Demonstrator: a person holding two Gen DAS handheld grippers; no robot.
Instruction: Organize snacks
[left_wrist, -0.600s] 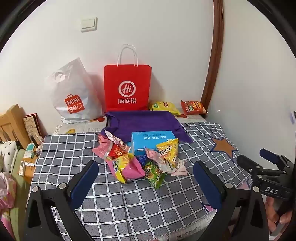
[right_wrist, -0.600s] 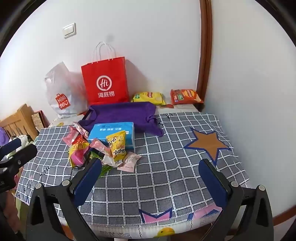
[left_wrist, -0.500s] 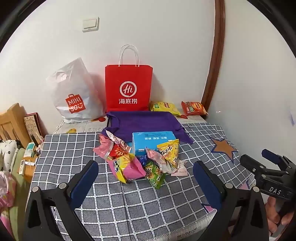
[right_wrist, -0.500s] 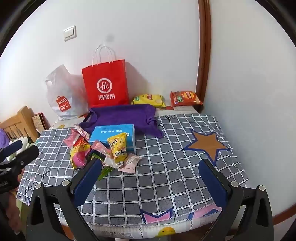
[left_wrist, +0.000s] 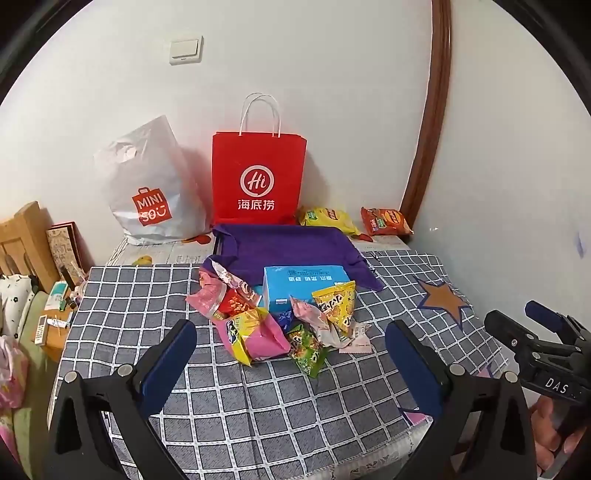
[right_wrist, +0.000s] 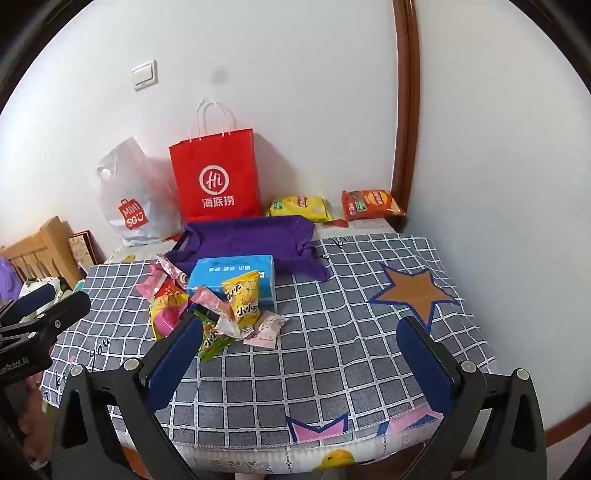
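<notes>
Left gripper (left_wrist: 288, 350) jaws wide, empty | right gripper (right_wrist: 299, 343) jaws wide, empty | risk: overlapping snack packets (left_wrist: 280, 317) may slide or be grabbed in pairs

Both views creep up a touch: the snack pile (left_wrist: 288, 325) and red bag (left_wrist: 258, 177) sit slightly lower and further right in the left view. The right gripper (left_wrist: 535, 332) slides lower at that view's edge, and the left gripper (right_wrist: 40, 310) edges up in the right view.
</notes>
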